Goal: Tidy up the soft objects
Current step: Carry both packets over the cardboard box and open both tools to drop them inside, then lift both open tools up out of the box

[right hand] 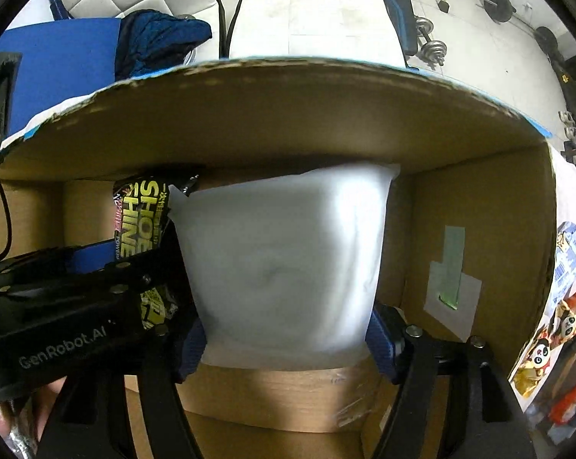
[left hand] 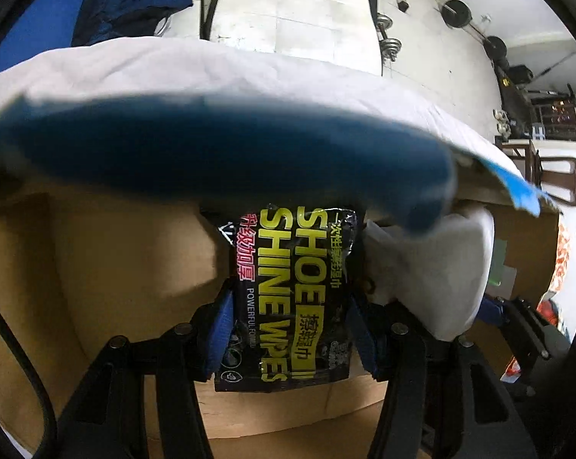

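In the left wrist view my left gripper (left hand: 288,306) points down into a brown cardboard box (left hand: 96,260). It is shut on a black pack of shoe shine wipes (left hand: 288,287) with yellow lettering, its blue pads (left hand: 221,329) against both long edges. My right gripper (right hand: 284,329) is shut on a white soft pack (right hand: 284,252), which narrows where the blue pads (right hand: 379,340) meet it. That white pack (left hand: 433,267) shows just right of the wipes. In the right wrist view the wipes (right hand: 142,214) and the left gripper's black housing (right hand: 58,306) sit at the left.
A box flap (right hand: 288,114) hangs over the far side, and its blue and white outer face (left hand: 211,145) blurs across the left wrist view. The box wall (right hand: 479,210) carries a green tape patch (right hand: 452,267). Beyond the box lie a dark blue garment (right hand: 161,38) and dumbbells (right hand: 433,46) on white tiles.
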`<state>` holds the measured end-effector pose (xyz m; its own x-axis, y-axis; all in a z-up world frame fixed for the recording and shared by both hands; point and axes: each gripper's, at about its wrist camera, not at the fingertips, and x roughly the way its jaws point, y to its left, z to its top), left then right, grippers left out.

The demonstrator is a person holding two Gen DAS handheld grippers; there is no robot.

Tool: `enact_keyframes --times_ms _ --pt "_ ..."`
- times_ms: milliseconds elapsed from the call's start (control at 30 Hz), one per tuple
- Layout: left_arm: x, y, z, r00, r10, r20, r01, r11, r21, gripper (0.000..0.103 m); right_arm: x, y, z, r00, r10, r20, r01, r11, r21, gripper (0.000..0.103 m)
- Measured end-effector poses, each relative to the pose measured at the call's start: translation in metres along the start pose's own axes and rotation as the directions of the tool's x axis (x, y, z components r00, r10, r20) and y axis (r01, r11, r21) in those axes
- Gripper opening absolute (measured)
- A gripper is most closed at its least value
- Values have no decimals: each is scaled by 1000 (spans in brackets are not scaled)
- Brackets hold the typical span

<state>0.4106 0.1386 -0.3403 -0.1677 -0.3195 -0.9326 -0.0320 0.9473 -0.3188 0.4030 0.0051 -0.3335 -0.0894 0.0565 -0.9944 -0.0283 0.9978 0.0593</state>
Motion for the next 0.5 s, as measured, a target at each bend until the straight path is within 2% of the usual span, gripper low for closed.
enact_keyframes --times_ms 167,233,300,333,400,433,500 --pt "-14 -9 -6 999 46 15 -46 999 4 57 -10 -3 -2 1000 26 6 -26 1000 2 80" --pt "-26 -14 -12 997 61 37 -61 998 17 68 -20 -2 -6 1000 26 16 -25 1000 -7 81" --pt "-43 -18 -21 995 73 71 -74 997 15 70 -30 -1 -12 1000 8 27 -7 1000 -15 90" --pt "-48 -19 -26 993 79 86 -81 997 18 74 -36 1 -15 999 -7 38 8 1000 -19 94" --pt "-66 -22 -38 985 113 130 -116 993 23 88 -47 0 -24 999 -18 50 18 1000 -14 94" --pt "-72 -23 -45 981 124 147 -129 991 22 91 -51 0 -28 998 -19 55 19 1000 -11 94" --pt "-86 -26 -59 968 154 196 -162 987 22 92 -60 -1 -38 997 -16 71 17 1000 -5 99"
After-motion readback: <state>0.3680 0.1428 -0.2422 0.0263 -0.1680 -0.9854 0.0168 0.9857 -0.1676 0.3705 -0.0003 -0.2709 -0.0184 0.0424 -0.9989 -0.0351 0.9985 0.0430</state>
